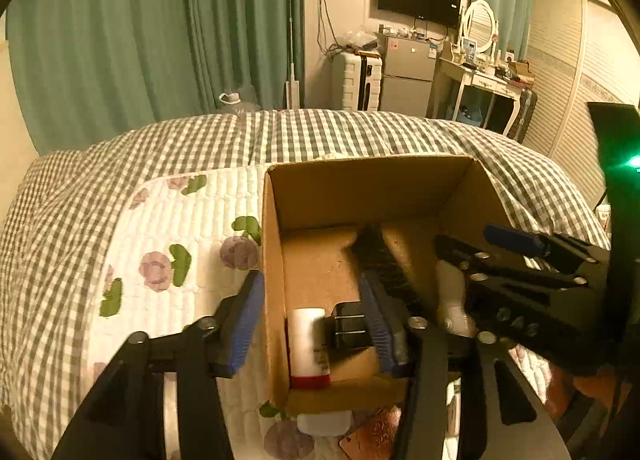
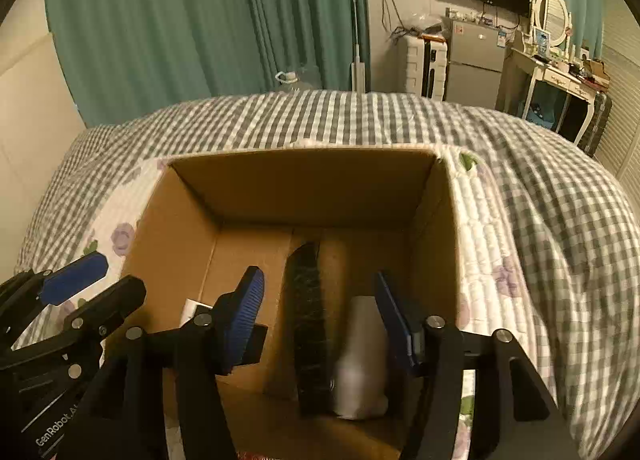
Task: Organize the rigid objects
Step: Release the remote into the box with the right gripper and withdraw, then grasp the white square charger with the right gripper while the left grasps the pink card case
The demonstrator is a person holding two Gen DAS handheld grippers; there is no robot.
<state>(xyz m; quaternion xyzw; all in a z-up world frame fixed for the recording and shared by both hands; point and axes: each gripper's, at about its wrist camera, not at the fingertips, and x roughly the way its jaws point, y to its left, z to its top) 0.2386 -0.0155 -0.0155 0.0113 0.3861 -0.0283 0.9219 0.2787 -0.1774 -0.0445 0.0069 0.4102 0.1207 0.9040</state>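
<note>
An open cardboard box (image 1: 372, 184) (image 2: 304, 180) sits on the bed. Inside lie a black bristle brush (image 1: 384, 260) (image 2: 308, 320), a white object beside it (image 1: 452, 300) (image 2: 362, 360), a white bottle with a red cap (image 1: 307, 344) and a small black block (image 1: 348, 326). My left gripper (image 1: 316, 324) is open, straddling the box's left wall, one finger outside and one inside. My right gripper (image 2: 320, 324) is open and empty over the box, above the brush and the white object; it also shows in the left wrist view (image 1: 480, 244).
The bed has a grey checked cover (image 1: 320, 132) and a floral quilt (image 1: 168, 244). A white bottle (image 1: 324, 422) and a brown item (image 1: 376, 432) lie in front of the box. Green curtains, a fridge, a suitcase and a dressing table stand behind.
</note>
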